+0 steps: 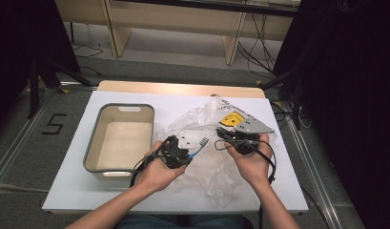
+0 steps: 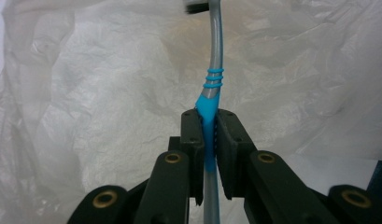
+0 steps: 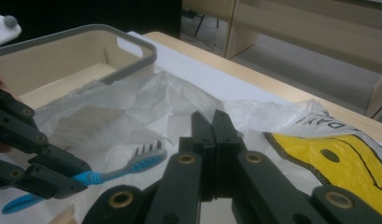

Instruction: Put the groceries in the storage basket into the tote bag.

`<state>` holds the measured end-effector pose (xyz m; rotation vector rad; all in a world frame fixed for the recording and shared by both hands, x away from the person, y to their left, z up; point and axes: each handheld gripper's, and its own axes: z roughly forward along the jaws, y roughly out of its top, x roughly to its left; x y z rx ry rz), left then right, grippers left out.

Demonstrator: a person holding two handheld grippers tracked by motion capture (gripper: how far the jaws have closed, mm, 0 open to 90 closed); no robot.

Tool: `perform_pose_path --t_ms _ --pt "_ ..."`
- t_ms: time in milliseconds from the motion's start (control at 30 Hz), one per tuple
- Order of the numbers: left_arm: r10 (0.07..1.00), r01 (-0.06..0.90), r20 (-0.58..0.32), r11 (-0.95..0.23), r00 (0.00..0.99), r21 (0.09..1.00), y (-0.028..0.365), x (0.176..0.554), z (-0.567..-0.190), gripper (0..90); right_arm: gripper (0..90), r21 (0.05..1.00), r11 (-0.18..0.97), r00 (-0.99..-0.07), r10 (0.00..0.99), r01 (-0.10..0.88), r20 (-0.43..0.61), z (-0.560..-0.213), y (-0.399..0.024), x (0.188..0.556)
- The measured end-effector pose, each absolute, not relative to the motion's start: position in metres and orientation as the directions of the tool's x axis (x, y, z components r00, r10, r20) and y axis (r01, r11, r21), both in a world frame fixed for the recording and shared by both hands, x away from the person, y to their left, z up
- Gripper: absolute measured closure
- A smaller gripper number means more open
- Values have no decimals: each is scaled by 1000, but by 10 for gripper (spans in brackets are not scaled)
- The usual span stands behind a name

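Toothbrush (image 2: 211,100) clamped in left hand-held gripper (image 1: 176,153), over plastic bag (image 1: 216,138); right hand-held gripper (image 3: 212,123) closed, empty. Bin (image 1: 95,143) empty, drop-off likely remains.

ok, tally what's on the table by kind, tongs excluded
toothbrush: 1
plastic bag: 1
bin: 1
Total: 3

Bin (image 1: 120,138) left on table (image 1: 68,186), plastic bag (image 1: 216,167) right beside it
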<state>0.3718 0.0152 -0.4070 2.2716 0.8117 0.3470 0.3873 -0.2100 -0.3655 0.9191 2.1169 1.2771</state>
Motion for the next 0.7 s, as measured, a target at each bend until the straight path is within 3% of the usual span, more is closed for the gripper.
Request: perform_pose_path --t_ms 700 --pt "651 483 4 -567 759 668 -3 391 -416 815 900 899 331 -653 754 286 -70 -364 -210 387"
